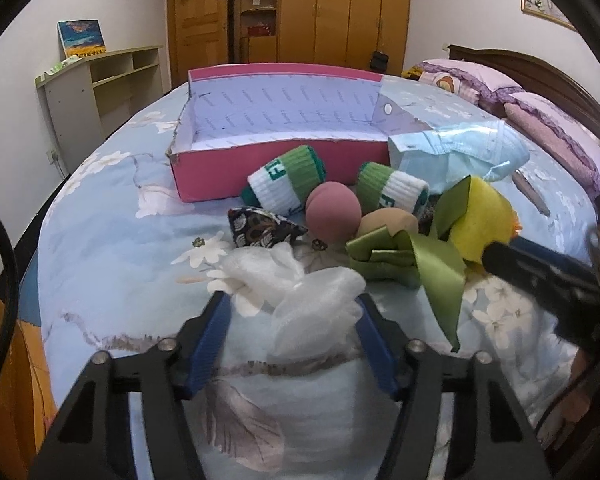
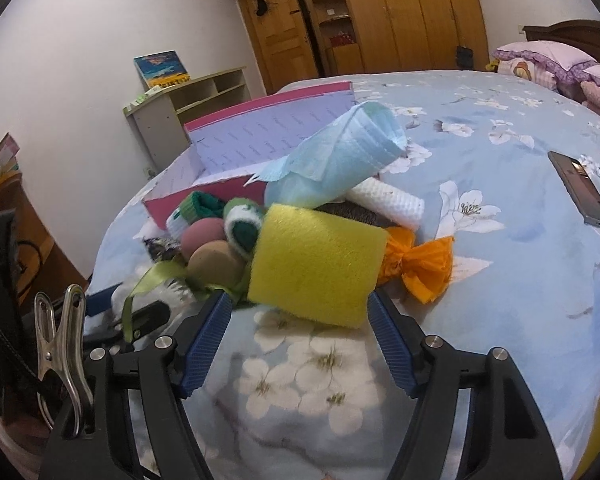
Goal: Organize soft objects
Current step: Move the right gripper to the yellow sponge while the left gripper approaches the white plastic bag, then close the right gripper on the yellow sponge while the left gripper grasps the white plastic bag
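A: Where do the soft things lie?
B: Heaped on the blue flowered bed cover (image 1: 112, 216), just near of the open pink cardboard box with lilac lining (image 1: 284, 120). The sheer white gauze cloth (image 1: 300, 292) lies between the left tongs (image 1: 290, 300); the blue pads stand at its edges, but I cannot tell whether they press it.
A: And the right tongs (image 2: 298, 300)?
B: Wide, with the yellow sponge block (image 2: 316, 264) between the tips; whether the pads touch it I cannot tell.
A: What is hard to make out?
B: The rose foam ball (image 1: 332, 210) and tan foam ball (image 1: 388, 220) half cover the two green-and-white rolled socks (image 1: 284, 184). The green satin ribbon (image 1: 436, 272) trails over the pile. The orange crinkled wrapper (image 2: 420, 264) is mostly behind the sponge. The pale blue cloth (image 2: 340, 152) leans on the box's right end. A dark phone (image 2: 580, 188) lies well apart, far right.
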A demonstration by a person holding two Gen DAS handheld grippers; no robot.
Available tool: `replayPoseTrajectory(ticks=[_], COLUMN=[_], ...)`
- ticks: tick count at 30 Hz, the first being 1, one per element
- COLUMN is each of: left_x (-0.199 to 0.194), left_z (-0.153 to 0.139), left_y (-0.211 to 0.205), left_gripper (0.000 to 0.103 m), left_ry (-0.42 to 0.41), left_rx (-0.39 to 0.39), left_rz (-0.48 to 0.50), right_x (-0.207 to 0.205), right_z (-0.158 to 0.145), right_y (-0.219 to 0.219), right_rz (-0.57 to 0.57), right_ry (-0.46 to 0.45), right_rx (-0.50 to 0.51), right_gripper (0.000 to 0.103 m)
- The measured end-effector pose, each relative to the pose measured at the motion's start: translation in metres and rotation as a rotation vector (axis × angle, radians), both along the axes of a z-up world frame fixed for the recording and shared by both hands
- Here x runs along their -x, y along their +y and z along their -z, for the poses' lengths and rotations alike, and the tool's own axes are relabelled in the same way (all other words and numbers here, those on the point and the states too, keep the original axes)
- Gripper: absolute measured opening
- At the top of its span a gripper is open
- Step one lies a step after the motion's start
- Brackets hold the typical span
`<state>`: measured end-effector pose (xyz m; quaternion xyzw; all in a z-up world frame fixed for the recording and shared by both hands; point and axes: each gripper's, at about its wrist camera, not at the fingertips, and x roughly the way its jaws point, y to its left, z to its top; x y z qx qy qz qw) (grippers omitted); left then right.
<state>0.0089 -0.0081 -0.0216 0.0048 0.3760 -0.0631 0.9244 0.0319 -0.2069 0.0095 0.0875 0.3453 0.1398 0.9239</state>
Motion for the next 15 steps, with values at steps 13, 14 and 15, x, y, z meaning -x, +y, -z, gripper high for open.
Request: replayPoseTrajectory(ticks=[13, 14, 15], left_x=[-0.002, -0.001, 0.000], left_z=[-0.004, -0.005, -0.006], left_y=[0.009, 0.009, 0.009], left_gripper=[0.030, 0.029, 0.029], left_ry=[0.006, 0.004, 0.000], left_rx=[0.075, 0.077, 0.078], left_rz=[0.007, 0.007, 0.008], right_x=[-0.009, -0.008, -0.005], right_z=[0.000, -0.001, -0.003], right_y=[0.003, 0.002, 0.002], right_rz=[0.038, 0.039, 0.038], right_ry=[-0.026, -0.030, -0.039], right_rx=[0.020, 0.019, 0.019], right_gripper=[0.062, 0.058, 0.053])
